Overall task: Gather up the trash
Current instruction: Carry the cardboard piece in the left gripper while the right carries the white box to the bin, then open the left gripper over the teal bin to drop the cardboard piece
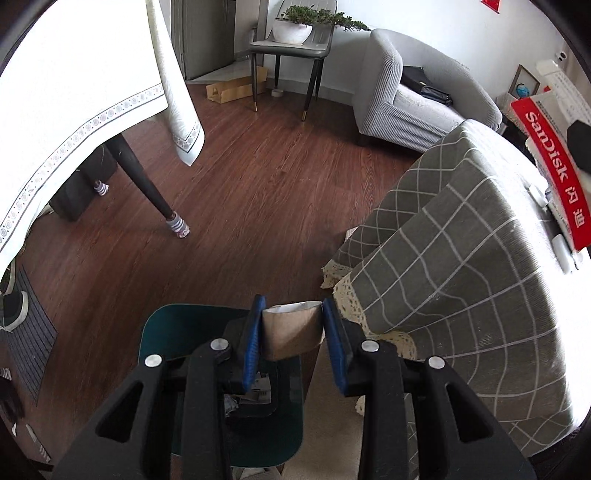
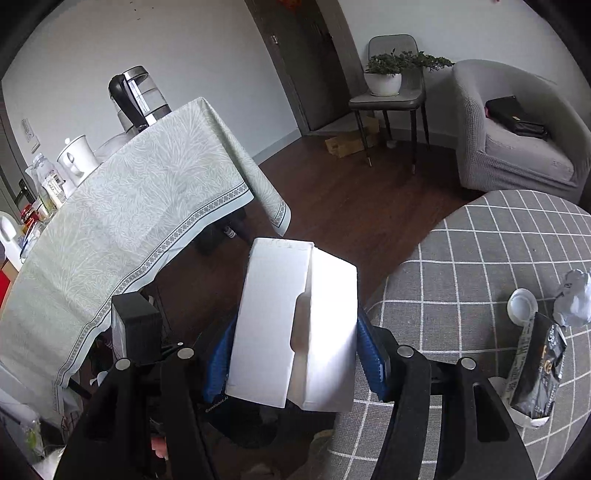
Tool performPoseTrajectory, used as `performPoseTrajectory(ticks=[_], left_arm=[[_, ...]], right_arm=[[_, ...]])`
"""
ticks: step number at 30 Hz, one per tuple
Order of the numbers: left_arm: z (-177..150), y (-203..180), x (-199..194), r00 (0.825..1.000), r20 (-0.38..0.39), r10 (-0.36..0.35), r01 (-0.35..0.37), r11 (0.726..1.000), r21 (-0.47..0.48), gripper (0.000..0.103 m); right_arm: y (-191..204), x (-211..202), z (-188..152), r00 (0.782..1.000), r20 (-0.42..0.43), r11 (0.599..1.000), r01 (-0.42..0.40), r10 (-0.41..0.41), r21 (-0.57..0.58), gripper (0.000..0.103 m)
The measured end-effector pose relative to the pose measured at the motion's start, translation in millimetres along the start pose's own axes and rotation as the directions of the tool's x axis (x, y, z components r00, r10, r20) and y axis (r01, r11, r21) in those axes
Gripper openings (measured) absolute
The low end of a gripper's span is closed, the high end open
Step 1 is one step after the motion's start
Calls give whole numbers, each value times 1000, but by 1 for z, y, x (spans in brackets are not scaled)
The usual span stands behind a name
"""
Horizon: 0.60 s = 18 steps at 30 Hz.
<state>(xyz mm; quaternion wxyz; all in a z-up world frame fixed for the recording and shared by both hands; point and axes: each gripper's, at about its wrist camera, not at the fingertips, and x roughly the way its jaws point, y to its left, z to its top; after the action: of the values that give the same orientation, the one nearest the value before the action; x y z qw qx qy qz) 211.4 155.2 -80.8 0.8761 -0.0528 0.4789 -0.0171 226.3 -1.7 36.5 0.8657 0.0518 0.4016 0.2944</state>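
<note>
My left gripper is shut on a flattened brown cardboard tube, its blue pads pressing both sides. It hangs above a dark green trash bin that stands on the floor with scraps inside. My right gripper is shut on a white cardboard box, held between its blue pads beside the edge of the grey checked table. On that table lie a black coffee packet, a white lid and a crumpled wrapper. A red and white SanDisk package shows at the right of the left wrist view.
A table with a pale green cloth carries a kettle, a white jug and bottles. On the wooden floor stand a grey armchair and a chair with a potted plant. A table leg stands near the bin.
</note>
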Motion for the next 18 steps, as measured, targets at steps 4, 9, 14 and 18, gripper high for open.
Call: performPoseTrajectory(ticks=[4, 9, 14, 18], left_arm=[[-7, 20, 10, 999, -42, 26, -27, 1000, -15, 34], [-18, 42, 23, 992, -109, 56, -59, 998, -30, 34], [-33, 60, 36, 980, -190, 60, -69, 997, -41, 34], [-46, 70, 47, 965, -251, 78, -89, 996, -32, 34]], right_arm=[[13, 15, -1, 1000, -24, 1000, -9, 9, -16, 61], [26, 38, -4, 998, -59, 1000, -25, 23, -20, 61], [36, 62, -8, 994, -100, 999, -38, 36, -15, 61], [46, 79, -12, 991, -127, 999, -52, 51, -8, 61]])
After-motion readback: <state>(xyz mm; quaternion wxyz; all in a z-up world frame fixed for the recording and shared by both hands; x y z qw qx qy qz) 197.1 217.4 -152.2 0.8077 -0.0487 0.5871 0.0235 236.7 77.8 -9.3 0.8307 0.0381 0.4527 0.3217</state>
